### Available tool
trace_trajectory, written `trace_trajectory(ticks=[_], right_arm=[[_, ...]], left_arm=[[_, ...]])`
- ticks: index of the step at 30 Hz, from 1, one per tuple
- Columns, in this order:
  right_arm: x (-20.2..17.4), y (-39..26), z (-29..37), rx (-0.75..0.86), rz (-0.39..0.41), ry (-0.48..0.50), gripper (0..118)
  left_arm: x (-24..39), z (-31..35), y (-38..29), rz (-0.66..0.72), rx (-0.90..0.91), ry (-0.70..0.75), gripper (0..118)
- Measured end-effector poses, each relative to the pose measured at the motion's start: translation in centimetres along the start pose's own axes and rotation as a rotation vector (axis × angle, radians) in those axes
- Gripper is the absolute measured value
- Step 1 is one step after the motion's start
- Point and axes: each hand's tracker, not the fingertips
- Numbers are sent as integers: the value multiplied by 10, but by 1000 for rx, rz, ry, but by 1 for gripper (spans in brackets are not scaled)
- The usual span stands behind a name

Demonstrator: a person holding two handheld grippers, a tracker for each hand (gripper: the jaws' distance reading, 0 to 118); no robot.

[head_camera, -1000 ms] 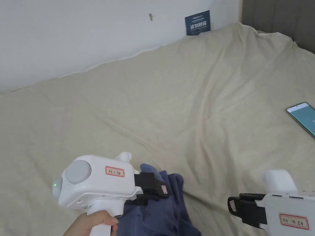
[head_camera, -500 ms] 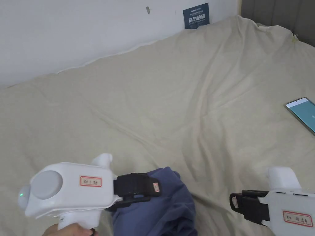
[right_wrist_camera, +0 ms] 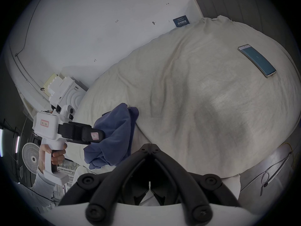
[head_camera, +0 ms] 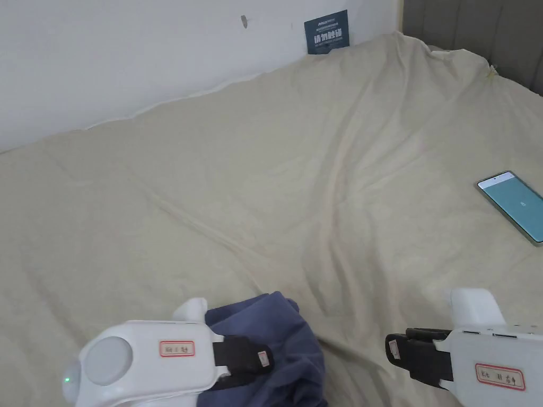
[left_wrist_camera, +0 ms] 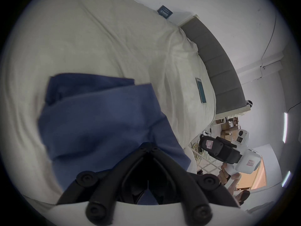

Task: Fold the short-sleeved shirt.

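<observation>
Soft, even indoor daylight; head view sharp. Both gripper views are fisheye-warped with dark round edges, and the blue shirt (left_wrist_camera: 101, 120) is motion-blurred.

Blue shirt (head_camera: 281, 344) in left gripper (head_camera: 260, 360)

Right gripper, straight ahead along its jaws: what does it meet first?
Probably the bunched blue shirt held by the left gripper. The right gripper, jaws shut and empty, points left toward it above the cream bedsheet. Depth is unclear; it might graze the sheet first.
</observation>
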Motion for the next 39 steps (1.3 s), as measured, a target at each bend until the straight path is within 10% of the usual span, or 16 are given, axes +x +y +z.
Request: trace_trajectory(ticks=[13, 19, 27, 31, 36, 39], right_arm=[[7, -5, 9, 2, -21, -35, 0], [-13, 3, 1, -5, 19, -13, 0], [-82, 15, -72, -78, 214, 67, 0], [-117, 6, -125, -153, 470, -133, 0], [-110, -6, -153, -211, 442, -167, 0], [-100, 2, -145, -205, 345, -125, 0]], left_arm=[[46, -84, -35, -100, -201, -70, 0], [30, -4, -51, -31, -46, -165, 0], [-92, 119, -69, 194, 228, -8, 0], [-117, 128, -87, 228, 236, -47, 1], [-138, 105, -85, 340, 205, -165, 106], [-139, 84, -71, 330, 194, -212, 107]])
